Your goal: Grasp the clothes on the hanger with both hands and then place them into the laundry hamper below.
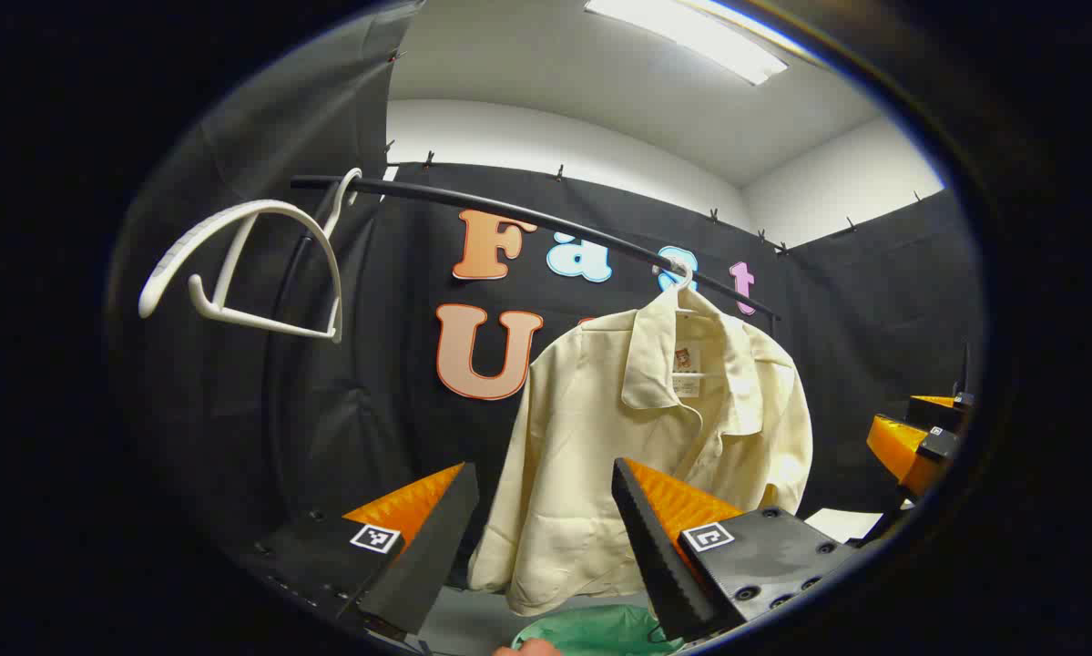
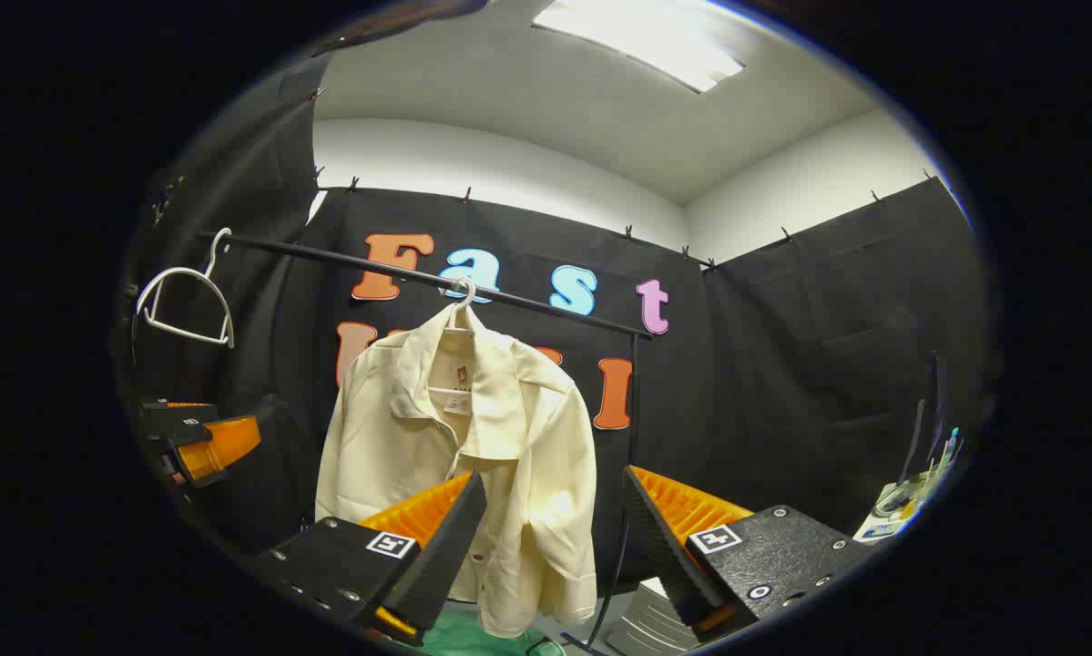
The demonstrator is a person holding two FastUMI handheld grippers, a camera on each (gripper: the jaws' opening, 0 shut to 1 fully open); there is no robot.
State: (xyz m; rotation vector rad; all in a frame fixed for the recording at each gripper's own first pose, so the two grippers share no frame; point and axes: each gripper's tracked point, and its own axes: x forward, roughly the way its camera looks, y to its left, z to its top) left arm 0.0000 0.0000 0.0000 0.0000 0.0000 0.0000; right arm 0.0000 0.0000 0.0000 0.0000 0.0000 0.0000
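Left gripper view, catalogued left to right: a bare white hanger (image 1: 245,264) is hanging at the near end of the black rail (image 1: 509,214); the left gripper (image 1: 546,538) is sitting low with its jaws spread wide and nothing between them; the cream shirt (image 1: 655,428) is hanging from its own white hanger (image 1: 682,273) farther along the rail; the right gripper (image 1: 919,446) is showing at the far edge.

Right gripper view, same order: the left gripper (image 2: 199,442) is hovering beside the shirt's left sleeve, apart from it; the bare hanger (image 2: 186,301) is above it; the shirt (image 2: 464,456) is hanging centre-left; the right gripper (image 2: 555,538) is also gaping wide, holding nothing.

Step in hand — the approach; neither claw is touching cloth yet. The next move is probably calling for both grippers to advance to the shirt, one per side, and close on the fabric before lifting it off its hanger.

Container: something green (image 1: 591,633) is showing below the shirt — likely the hamper or something in it; cannot tell.
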